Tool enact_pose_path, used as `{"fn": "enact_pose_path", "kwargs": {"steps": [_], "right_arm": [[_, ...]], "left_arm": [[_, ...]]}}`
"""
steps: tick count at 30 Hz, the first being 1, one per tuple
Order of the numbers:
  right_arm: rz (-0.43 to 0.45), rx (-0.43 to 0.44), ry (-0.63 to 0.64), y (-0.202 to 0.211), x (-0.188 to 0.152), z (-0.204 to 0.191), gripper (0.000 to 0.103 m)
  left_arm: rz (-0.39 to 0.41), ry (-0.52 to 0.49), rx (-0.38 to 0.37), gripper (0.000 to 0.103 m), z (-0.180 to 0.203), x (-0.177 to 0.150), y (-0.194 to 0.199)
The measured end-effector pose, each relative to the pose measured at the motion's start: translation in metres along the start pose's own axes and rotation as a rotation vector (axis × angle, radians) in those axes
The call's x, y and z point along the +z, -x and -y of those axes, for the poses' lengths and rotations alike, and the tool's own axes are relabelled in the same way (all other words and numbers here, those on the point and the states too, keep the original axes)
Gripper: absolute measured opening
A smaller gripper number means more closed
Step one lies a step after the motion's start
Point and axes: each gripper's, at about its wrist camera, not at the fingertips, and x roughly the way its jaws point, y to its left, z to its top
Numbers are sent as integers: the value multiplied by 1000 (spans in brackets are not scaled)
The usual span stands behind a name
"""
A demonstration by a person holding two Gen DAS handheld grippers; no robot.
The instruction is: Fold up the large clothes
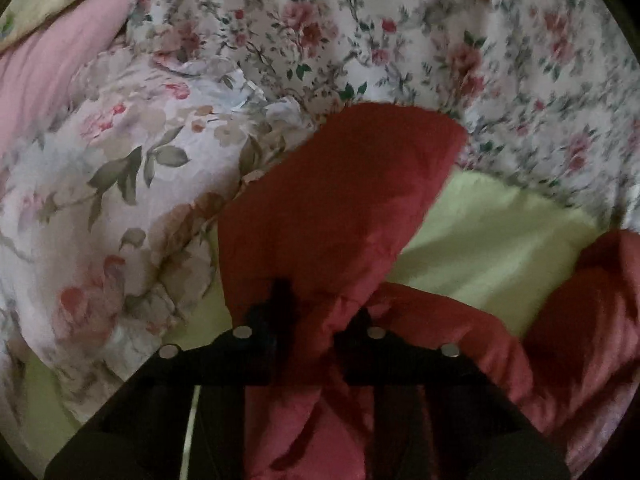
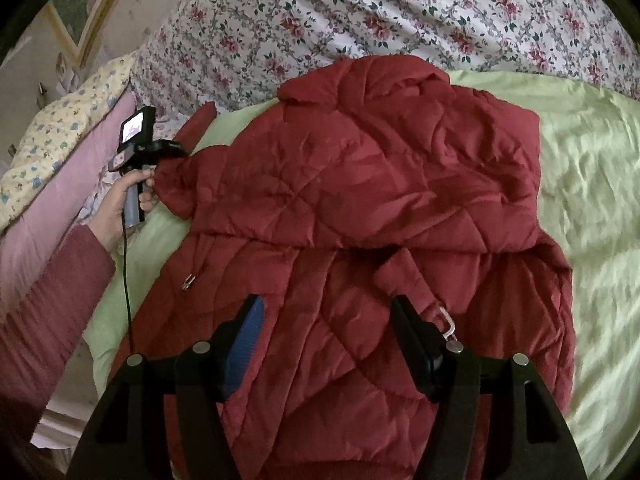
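Observation:
A red quilted jacket lies spread on a light green sheet, partly folded over itself. My right gripper hovers open above its lower middle, empty, with blue pads. My left gripper is shut on the jacket's red sleeve, which stands up between the fingers and hides the tips. In the right wrist view the left gripper holds the sleeve end at the jacket's left edge, in a hand.
A floral quilt lies bunched behind the jacket. Pink and yellow pillows sit at the left. A pale floral duvet lies left of the sleeve. A metal clip hangs from a jacket strap.

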Motion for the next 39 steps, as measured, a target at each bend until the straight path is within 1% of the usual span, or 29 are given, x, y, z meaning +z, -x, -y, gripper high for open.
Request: {"fn": "enact_pose_path", "kwargs": {"steps": [3,7,12,15,18,20,23,24,26,29,31,34,36,39], "right_arm": [[7,7,-11,0,-2,0,67],[19,13,-8,2,-3,-5,67],[35,17,12,8,-5,-12,67],[40,16,4,10,-7,-11,67],[46,12,-7,11,-8,-10,67],[49,10,-17,12,-10,-7,67],[56,15,-36,15,-12,-1,67],[59,13,-42,15,-12,1,67],[65,12,-53,17,-11,5,67],[79,19,-76,19,-9,13,67],[89,29,-92,20,-7,18,67],[105,52,-130,19,-1,28,69],[116,77,-166,17,5,37,69],[135,130,-221,8,16,50,69]], "left_arm": [[19,32,-65,15,-6,-13,19],[52,86,-183,14,-12,-31,53],[94,121,-319,14,-5,-48,96],[106,128,-420,14,8,-57,118],[112,115,-489,14,26,-70,139],[111,101,-548,14,44,-80,151],[111,66,-617,14,68,-93,164],[110,56,-628,13,74,-96,165],[96,21,-662,14,96,-108,169],[72,-19,-682,14,120,-123,169],[50,-50,-679,14,138,-134,165],[24,-91,-653,14,157,-151,156],[6,-111,-635,14,167,-158,148],[-22,-118,-627,14,173,-166,139]]}}
